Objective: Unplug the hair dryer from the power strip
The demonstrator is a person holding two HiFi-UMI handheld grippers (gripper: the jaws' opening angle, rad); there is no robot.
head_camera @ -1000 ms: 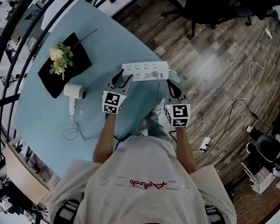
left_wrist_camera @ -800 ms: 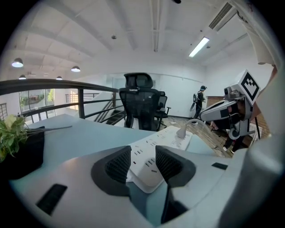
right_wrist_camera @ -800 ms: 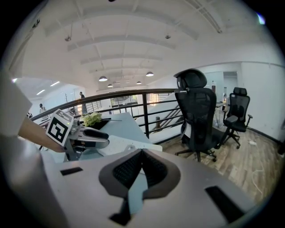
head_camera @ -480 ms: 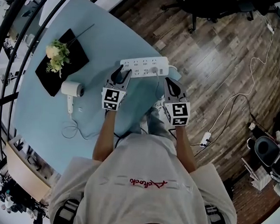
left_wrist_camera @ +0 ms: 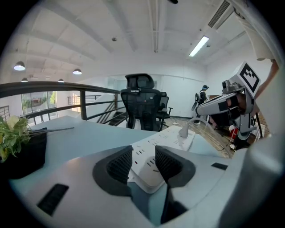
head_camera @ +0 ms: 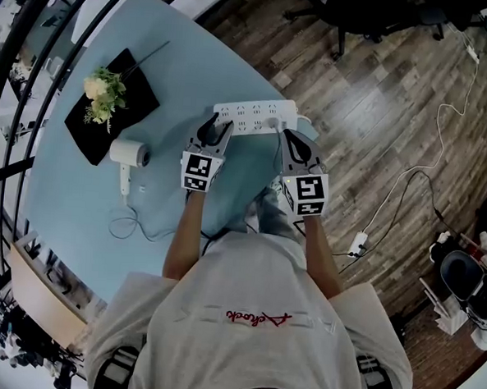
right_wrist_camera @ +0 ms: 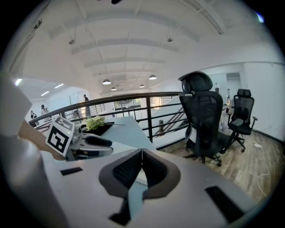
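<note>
While one light-blue tabletop (head_camera: 75, 192) carries one black tray of flowers (head_camera: 136, 90), one long white multi-socket power strip (head_camera: 248, 116) and one white hair dryer (head_camera: 129, 154), only one white plug (left_wrist_camera: 183, 131) sits in the strip, near its right end. Dryer lies well left of the strip.

Two grippers:
- left gripper (left_wrist_camera: 143, 155): jaws apart, strip's near end in the gap, not clamped.
- right gripper (right_wrist_camera: 141, 155): jaws together, empty, near the plug.

Risk: pulling with the strip unpinned probably lifts it or slides it off the edge. Closed jaws can't take the plug.
</note>
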